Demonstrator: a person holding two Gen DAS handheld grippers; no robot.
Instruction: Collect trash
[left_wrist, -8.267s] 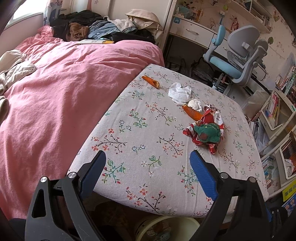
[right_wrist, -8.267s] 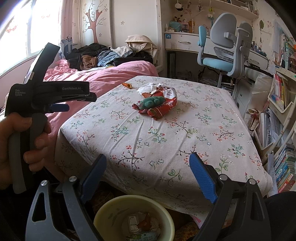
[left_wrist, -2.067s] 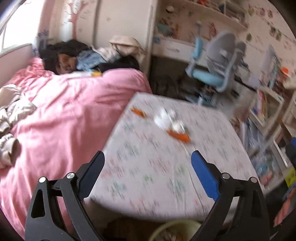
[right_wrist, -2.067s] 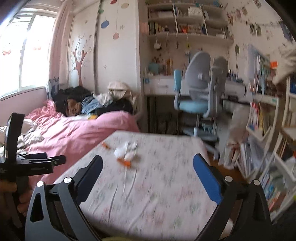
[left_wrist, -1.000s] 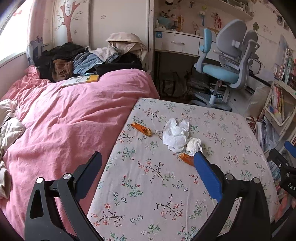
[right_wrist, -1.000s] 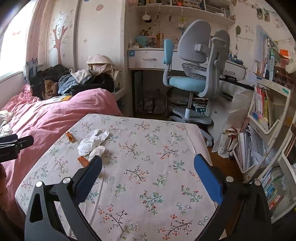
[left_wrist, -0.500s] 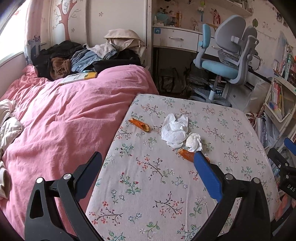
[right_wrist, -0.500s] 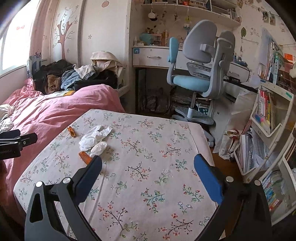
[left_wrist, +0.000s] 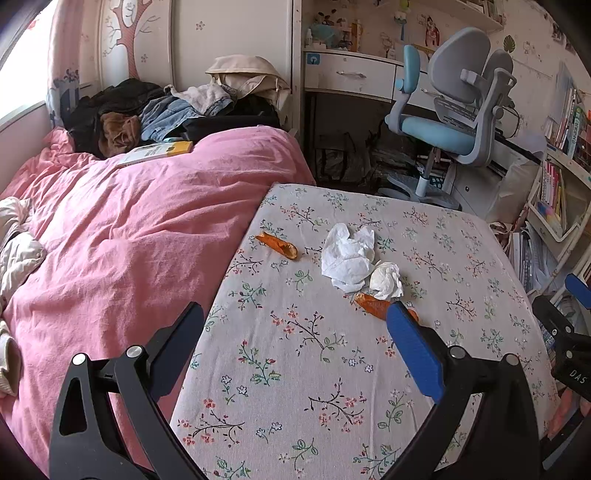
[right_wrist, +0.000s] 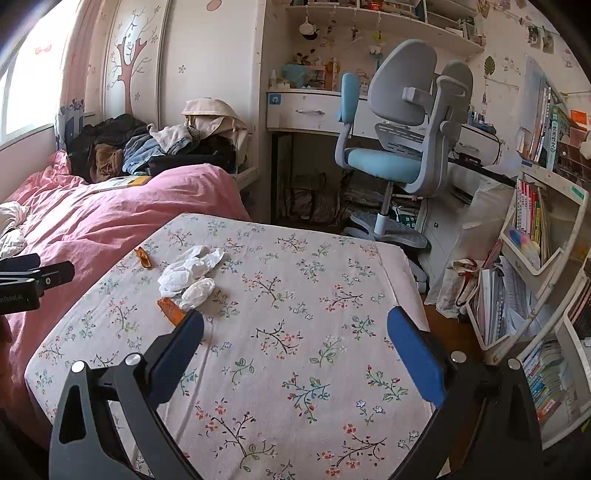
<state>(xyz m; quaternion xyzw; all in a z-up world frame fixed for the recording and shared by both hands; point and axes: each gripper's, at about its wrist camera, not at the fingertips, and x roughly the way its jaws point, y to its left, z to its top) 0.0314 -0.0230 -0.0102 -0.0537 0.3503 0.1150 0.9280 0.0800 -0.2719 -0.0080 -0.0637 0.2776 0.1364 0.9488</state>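
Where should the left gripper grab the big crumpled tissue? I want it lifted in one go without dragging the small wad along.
Probably the raised folds at the far end of the big crumpled tissue, coming from above with the left gripper open. That end stands up off the floral cloth and lies away from the small wad touching its near edge.

The table (left_wrist: 332, 369) wears a matt woven cloth printed with small flowers, lightly creased; on it the large tissue (left_wrist: 347, 254) is thin crumpled white paper, and the small wad (left_wrist: 386, 280) at its 5 o'clock is the same soft paper balled tight; the two orange peels (left_wrist: 279, 245) look leathery and dull; the bedspread (left_wrist: 129, 240) is pink wrinkled cotton-like cloth; the chair (right_wrist: 402, 122) has smooth grey plastic shells.
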